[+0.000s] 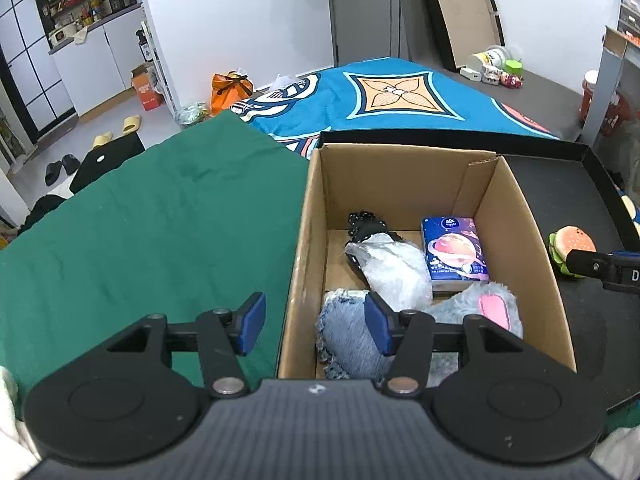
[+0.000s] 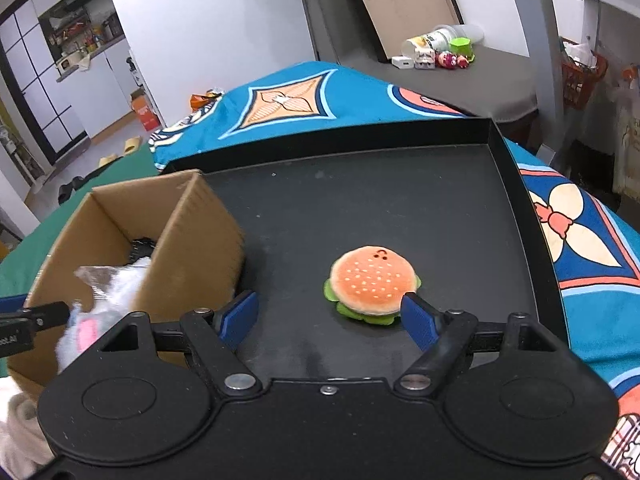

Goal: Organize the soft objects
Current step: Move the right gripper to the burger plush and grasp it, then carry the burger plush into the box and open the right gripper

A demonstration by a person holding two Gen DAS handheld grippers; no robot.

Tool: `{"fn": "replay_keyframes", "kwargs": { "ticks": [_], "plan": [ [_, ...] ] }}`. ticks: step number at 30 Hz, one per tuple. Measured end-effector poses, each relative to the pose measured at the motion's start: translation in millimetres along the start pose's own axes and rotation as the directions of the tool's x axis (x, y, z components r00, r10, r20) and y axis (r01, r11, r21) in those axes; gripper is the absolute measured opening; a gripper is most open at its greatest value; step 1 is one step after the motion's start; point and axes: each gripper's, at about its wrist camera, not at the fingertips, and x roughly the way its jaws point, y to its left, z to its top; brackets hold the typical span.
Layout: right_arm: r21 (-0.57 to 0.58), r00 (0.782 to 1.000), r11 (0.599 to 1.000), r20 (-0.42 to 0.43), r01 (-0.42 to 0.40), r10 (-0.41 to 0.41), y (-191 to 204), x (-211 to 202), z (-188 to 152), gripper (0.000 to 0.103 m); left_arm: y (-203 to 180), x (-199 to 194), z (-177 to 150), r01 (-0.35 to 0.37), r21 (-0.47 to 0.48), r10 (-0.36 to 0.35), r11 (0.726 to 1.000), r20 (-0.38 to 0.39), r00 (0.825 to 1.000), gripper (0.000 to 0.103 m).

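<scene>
A cardboard box (image 1: 400,176) stands on a black tray (image 2: 360,200). In it lie a denim piece (image 1: 348,340), a fluffy grey-blue plush with a pink patch (image 1: 492,308), a tissue pack (image 1: 454,250), a clear plastic bag (image 1: 392,268) and a black item (image 1: 364,224). My left gripper (image 1: 316,322) is open above the box's left wall, holding nothing, with the denim piece just under its right finger. A burger plush (image 2: 374,284) lies on the tray to the right of the box. My right gripper (image 2: 328,318) is open just in front of it, its right fingertip beside the burger's edge.
A green cloth (image 1: 140,220) covers the surface left of the box. A blue patterned blanket (image 1: 360,96) lies beyond and under the tray. The tray has a raised rim (image 2: 516,168). Small toys and cups (image 2: 440,52) sit far back, and slippers lie on the floor.
</scene>
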Motion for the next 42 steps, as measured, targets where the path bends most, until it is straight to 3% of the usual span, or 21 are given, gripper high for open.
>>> {"fn": "replay_keyframes", "kwargs": {
  "ticks": [7,14,20,22,24,30,42],
  "plan": [
    [0.031,0.999,0.999,-0.019,0.030,-0.029,-12.3,16.3,1.6,0.080,-16.5,8.7,4.8,-0.044,0.045,0.044,0.998,-0.006,0.999,0.060],
    [0.029,0.999,0.998,-0.015,0.052,-0.052,-12.9,28.6,2.2,0.093,-30.5,17.8,7.8,-0.089,0.097,0.091,0.991,-0.020,0.996,0.064],
    [0.026,0.998,0.997,-0.023,0.067,-0.066,-14.5,38.1,2.2,0.094,-38.2,19.4,9.5,-0.127,0.125,0.129,0.984,-0.011,0.992,0.070],
    [0.007,0.997,0.997,-0.009,0.078,-0.078,-15.4,38.6,0.3,0.089,-38.3,19.2,9.3,-0.134,0.127,0.136,0.983,-0.010,0.991,0.071],
    [0.001,0.996,0.997,-0.020,0.083,-0.083,-17.9,38.6,-2.1,0.056,-38.7,18.9,9.3,-0.138,0.126,0.140,0.982,-0.011,0.990,0.072],
    [0.040,0.997,0.996,-0.022,0.081,-0.080,-28.3,26.7,-8.8,0.051,-39.4,17.6,8.4,-0.142,0.131,0.144,0.981,-0.007,0.990,0.072],
    [0.062,0.997,0.995,0.008,0.078,-0.079,-24.1,3.2,-9.4,0.051,-32.9,11.3,5.0,-0.139,0.126,0.139,0.982,0.008,0.990,0.073]
  ]
}}
